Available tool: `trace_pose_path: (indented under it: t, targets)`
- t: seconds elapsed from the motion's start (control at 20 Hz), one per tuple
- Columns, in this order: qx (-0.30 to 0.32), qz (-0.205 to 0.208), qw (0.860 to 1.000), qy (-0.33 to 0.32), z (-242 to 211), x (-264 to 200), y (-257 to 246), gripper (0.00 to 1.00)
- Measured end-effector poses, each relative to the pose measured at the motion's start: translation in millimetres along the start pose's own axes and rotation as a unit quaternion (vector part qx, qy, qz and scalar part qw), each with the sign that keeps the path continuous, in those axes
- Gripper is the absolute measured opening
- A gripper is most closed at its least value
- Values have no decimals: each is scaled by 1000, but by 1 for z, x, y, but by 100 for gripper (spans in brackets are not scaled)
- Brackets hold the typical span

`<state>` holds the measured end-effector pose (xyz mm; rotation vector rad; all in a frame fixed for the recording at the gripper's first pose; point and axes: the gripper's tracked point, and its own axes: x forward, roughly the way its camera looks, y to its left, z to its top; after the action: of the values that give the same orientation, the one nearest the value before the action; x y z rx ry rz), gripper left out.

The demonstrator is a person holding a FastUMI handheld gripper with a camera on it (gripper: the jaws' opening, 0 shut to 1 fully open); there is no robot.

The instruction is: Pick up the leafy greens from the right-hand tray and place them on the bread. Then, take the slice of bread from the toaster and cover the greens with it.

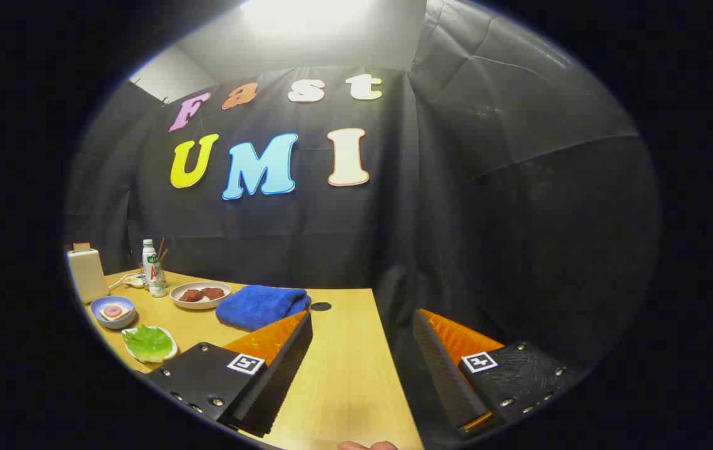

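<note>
Tool (363, 350) hangs spread and empty above the wooden surface (344, 375); leafy greens (147, 342) lie well left in their tray (169, 356). Long reach risks clipping the blue towel (261, 306).

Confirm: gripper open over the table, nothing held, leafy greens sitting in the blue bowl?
Not quite. In the gripper view the gripper is open and holds nothing, but the leafy greens lie in a white tray. The blue bowl beyond it holds the bread.
</note>
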<state>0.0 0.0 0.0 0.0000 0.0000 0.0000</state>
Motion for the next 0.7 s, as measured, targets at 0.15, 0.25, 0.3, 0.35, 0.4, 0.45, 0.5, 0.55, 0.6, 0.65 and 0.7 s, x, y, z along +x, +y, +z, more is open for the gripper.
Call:
trace_pose_path:
  t: [0.15,0.25,0.3,0.35,0.4,0.45,0.5,0.55,0.6,0.65,0.7]
  targets:
    - [23,12,1000,13,17,-12,42,99]
    - [13,-2,1000,-9,34,-18,54,99]
    - [14,3,1000,-18,42,-22,68,99]
    - [14,12,1000,-17,43,-27,82,99]
    - [13,21,1000,-19,41,-32,93,99]
    - [13,20,1000,-16,42,-32,100,99]
    - [2,36,999,1,34,-34,108,99]
    - [7,46,999,0,36,-37,117,99]
    - [14,57,998,-10,43,-38,123,99]
    - [18,60,998,-12,45,-39,126,99]
    - [16,63,998,-12,42,-37,126,99]
